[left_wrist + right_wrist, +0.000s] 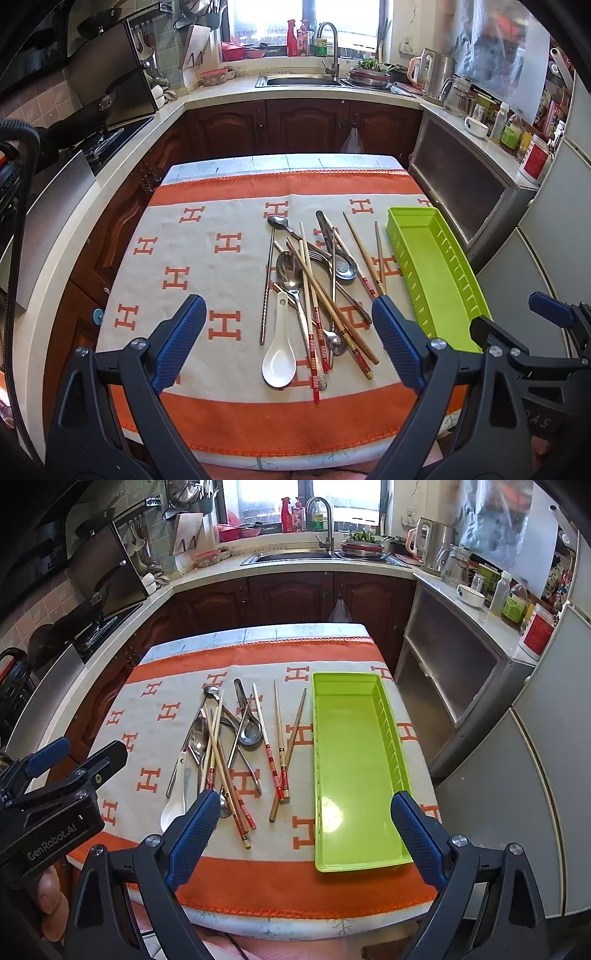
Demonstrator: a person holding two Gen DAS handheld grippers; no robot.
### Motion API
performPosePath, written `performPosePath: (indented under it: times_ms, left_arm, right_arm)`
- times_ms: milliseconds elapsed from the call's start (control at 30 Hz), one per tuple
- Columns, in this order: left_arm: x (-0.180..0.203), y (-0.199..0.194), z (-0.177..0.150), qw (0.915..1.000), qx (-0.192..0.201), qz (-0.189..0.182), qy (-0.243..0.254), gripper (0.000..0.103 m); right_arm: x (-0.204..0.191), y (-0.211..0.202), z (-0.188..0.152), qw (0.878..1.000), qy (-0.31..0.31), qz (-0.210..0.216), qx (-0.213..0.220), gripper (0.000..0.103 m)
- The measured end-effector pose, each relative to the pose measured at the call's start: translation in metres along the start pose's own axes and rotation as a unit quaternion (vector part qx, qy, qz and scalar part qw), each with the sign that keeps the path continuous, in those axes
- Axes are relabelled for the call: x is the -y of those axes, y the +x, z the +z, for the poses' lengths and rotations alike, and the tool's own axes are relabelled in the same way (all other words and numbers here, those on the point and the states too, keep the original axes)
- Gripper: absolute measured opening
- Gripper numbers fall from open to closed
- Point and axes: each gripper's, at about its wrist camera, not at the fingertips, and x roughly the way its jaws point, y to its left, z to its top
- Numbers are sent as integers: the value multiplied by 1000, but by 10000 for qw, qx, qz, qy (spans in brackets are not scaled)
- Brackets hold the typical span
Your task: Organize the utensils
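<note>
A pile of utensils lies on the cloth-covered table: a white ceramic spoon [279, 363], steel spoons [291, 275], a fork, and several wooden and metal chopsticks [332, 306]. The pile also shows in the right wrist view [221, 746]. An empty green plastic tray [436, 273] sits to the right of the pile; it fills the centre of the right wrist view [351, 775]. My left gripper [288, 314] is open, held above the near side of the pile. My right gripper [304, 808] is open, held above the tray's near end. Neither holds anything.
The table carries an orange and beige cloth [207, 258] with H marks. Kitchen counters wrap around the table, with a sink [299, 79] at the back, a stove [107, 136] at the left and a grey cabinet [461, 192] close at the right.
</note>
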Motion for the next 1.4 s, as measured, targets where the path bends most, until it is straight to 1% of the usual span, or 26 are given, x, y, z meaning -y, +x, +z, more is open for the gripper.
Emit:
performPosePath:
  times_ms: [100,267,533,733,1067,1233,1400]
  left_arm:
    - [1,1,1,10000,-6,17,24,90]
    - [-1,-3,2,9998,60,-170,-40,90]
    - [0,-8,4,9999,145,-69,13,90]
    - [-5,-16,3,9998,199,24,6,90]
    - [-12,-22,-2,9998,170,52,-43,90]
    - [-9,-17,0,9999,95,-8,-77,90]
    - [-2,-10,3,10000,23,-91,32,90]
  right_arm:
    - [1,1,1,10000,25,-17,0,95]
    - [2,1,2,10000,34,-16,1,95]
    - [2,0,4,10000,81,6,18,95]
    - [-1,-9,5,9998,93,26,146,95]
    - [-7,-20,3,9998,28,86,199,95]
    - [-5,-17,4,9998,-15,79,172,91]
    - [-1,-9,7,9999,32,92,105,85]
